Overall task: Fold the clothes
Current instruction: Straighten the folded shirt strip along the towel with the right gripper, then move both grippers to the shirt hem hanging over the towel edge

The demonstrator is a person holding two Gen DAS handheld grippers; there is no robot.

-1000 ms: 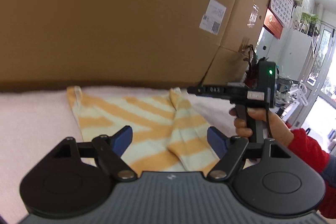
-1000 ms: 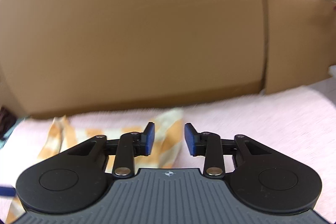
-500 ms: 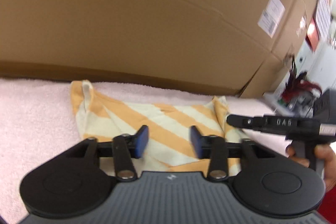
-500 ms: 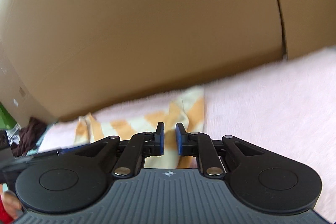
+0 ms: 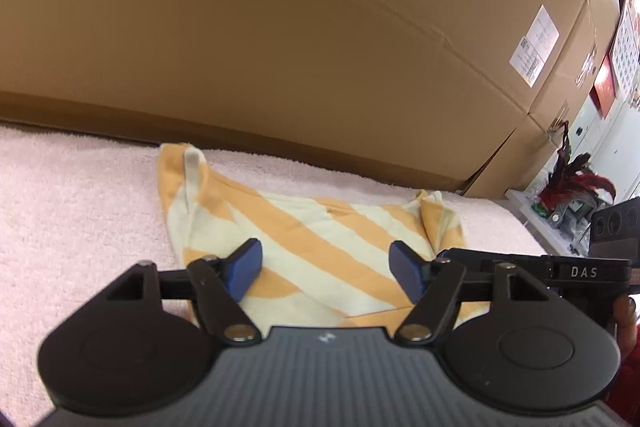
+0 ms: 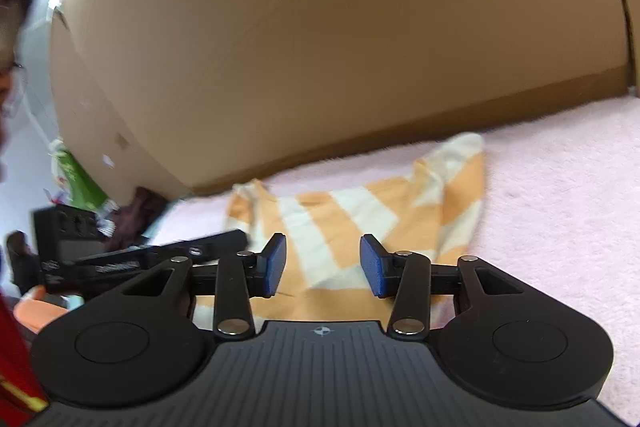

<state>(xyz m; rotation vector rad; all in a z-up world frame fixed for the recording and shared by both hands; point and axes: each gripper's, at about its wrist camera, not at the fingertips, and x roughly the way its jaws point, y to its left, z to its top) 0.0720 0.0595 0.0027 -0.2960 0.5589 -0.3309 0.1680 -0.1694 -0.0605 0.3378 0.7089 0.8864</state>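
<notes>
Two grippers up, both spread, neither holding anything. My left gripper (image 5: 326,269) has its blue pads wide apart over the near part of the striped garment (image 5: 312,239). My right gripper (image 6: 322,265) is open a bit narrower, pads either side of the same cloth (image 6: 360,211), nothing pinched. I can't tell whether either set of pads touches the fabric.

The garment, orange and cream stripes, lies flat-ish on the pink towel surface (image 5: 72,211). Its far edge sits near the base of the cardboard box (image 5: 280,35), with a strip of bare towel between. In the left view one far corner pokes up at top left, with a folded-up seam; the other corner is bunched near my right gripper's body (image 5: 540,267). Near hem runs under my left gripper's housing.

Room: plenty of open towel on the left in the left view, and on the right in the right view (image 6: 560,207). The box wall blocks everything beyond the garment. My left gripper's body (image 6: 160,255) comes in low from the left in the right view, close to the cloth's edge. Right view is motion-blurred.
</notes>
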